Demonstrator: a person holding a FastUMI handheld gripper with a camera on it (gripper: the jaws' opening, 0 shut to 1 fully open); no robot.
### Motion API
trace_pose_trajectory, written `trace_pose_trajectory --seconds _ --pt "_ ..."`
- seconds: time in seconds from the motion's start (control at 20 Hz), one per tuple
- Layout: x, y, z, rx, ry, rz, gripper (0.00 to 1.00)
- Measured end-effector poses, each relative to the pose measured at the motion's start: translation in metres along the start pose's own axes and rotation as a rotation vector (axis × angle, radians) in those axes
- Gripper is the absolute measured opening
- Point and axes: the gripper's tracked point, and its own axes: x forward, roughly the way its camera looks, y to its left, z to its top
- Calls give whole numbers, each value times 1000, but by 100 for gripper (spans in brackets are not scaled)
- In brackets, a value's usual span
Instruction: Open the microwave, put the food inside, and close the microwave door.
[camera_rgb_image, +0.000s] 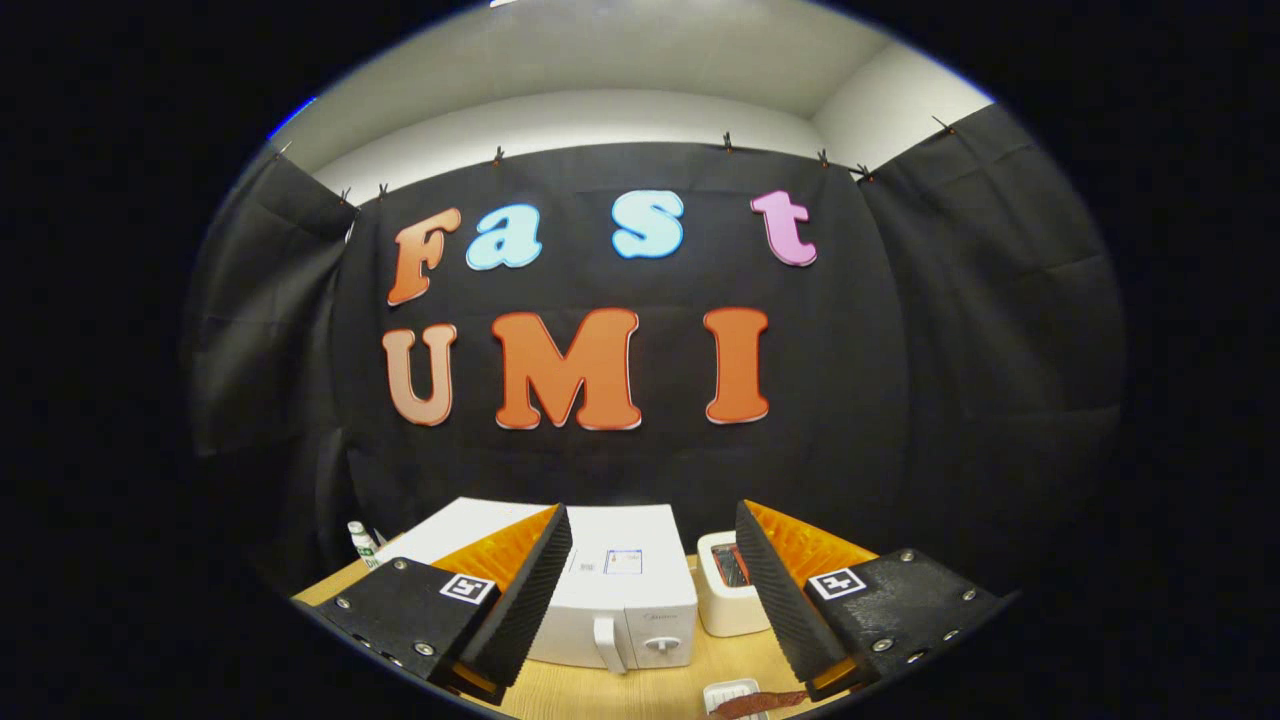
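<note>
At lower centre of the frame: white microwave (625, 600) on a wooden desk (600, 695), door shut, handle and knob facing the camera. Gripper (650, 590) fingers spread wide apart, empty, held above the desk, framing the microwave. Right of it: white toaster (722, 600). Bottom, between fingers: small white tray with food (745, 703). Far left: small bottle (360, 545).

White microwave (625, 600) on counter (600, 695), door shut (handle and knob facing front). Food (752, 703) in small white tray (728, 692) in front of it.
</note>
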Motion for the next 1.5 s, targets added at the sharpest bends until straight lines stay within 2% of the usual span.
trace_pose_trajectory --seconds 0.7,1.05,1.15,1.2,1.4,1.5 --pt "34 48 -181 -7 278 75 98" --pt "57 50 -232 -68 345 65 96" --pt "67 48 -241 -73 362 49 85" --pt "72 47 -246 -71 371 42 74" --pt "80 53 -253 -66 391 36 46" --pt "80 50 -256 -113 395 20 34"
